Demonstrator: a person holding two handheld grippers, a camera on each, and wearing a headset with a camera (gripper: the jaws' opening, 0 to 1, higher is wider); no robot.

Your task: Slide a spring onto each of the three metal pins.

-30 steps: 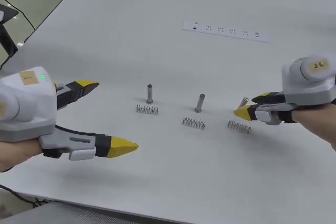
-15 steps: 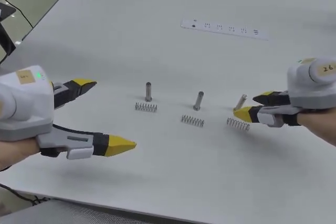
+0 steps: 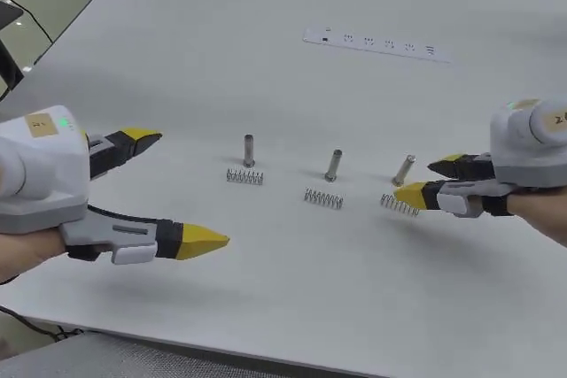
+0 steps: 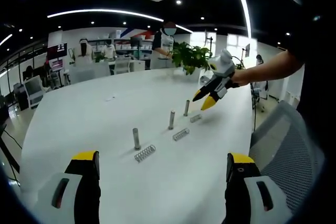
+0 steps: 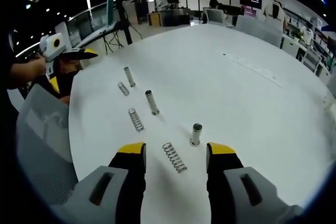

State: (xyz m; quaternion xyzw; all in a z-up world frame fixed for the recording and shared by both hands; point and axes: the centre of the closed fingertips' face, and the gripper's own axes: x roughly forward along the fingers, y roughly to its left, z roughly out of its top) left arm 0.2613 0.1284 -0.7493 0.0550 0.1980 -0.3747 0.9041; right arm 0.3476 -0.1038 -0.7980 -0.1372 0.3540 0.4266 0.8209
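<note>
Springs (image 3: 323, 198), thin coiled wire, lie at 6 o'clock of each smooth cylindrical pin (image 3: 333, 164). Your left gripper (image 3: 188, 188) gapes wide; your right gripper (image 3: 417, 180), yellow-tipped, stands parted.

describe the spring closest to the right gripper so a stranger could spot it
On the white table, three metal pins stand in a row. Take the spring lying in front of the pin at the right end in the head view. Unlike the other two springs, it lies beside the yellow tips of the right gripper.
</note>
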